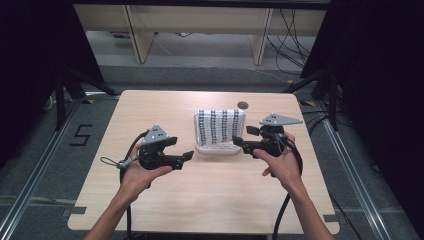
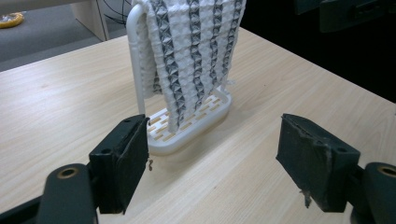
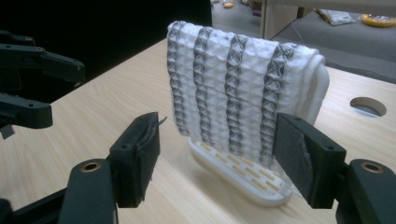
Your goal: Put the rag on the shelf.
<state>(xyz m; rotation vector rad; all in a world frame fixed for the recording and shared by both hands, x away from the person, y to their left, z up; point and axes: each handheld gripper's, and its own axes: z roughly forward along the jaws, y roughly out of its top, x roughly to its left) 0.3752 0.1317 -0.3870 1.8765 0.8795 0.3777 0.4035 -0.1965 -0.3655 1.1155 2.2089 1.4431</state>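
The striped cloth (image 1: 220,127) hangs over a white rack (image 1: 216,148) just above the middle of the high view, its folded top edge running left to right across the frame. Both claws flank it: the left claw (image 1: 188,156) sits lower left of the rack, the right claw (image 1: 239,141) at its right edge and plainly nearer (almost beside the hanging edge). Each stands wide with nothing between its pads. In the right gripper view the cloth fills the centre, dead ahead, on the counter (image 1: 165,200).
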